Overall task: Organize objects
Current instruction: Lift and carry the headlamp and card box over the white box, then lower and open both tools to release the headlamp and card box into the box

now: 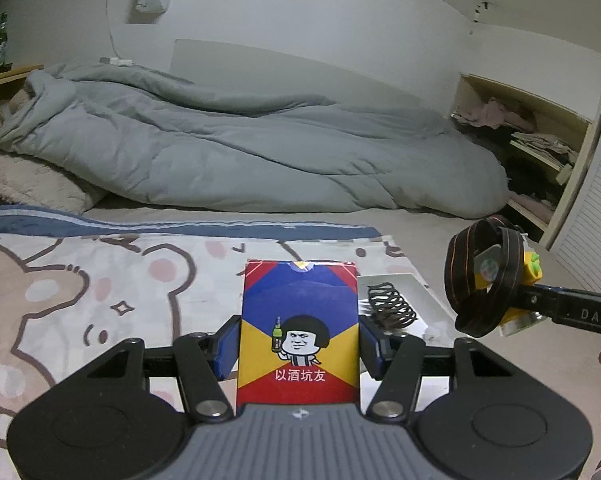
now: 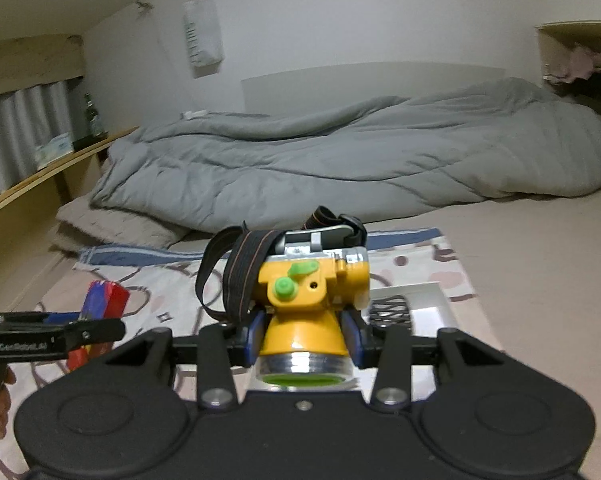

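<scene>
Card box [image 1: 298, 332]: glossy printed cardboard, smooth. Headlamp [image 2: 306, 300], right of box: shiny yellow plastic body w/ green plastic knobs, clear plastic lens, woven elastic strap. Behind box: quilted grey duvet [image 1: 236, 148], matt soft cloth; printed bear blanket [image 1: 80, 292] under it, matt fabric. Tray [image 1: 420, 292] beside box: smooth white, prob. plastic. Gripper housings: matt black plastic, metal bolts.

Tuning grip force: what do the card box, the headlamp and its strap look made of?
Card box: looks like printed paperboard, slightly glossy; flat faces, crisp folded edges, tuck flap on top.
Headlamp: seems moulded hard plastic, smooth yellow body with green knobs; silvery, possibly metal, parts at the top and lens ring.
Strap: appears woven elastic, matte black with thin orange lines; hangs in limp loops.
</scene>
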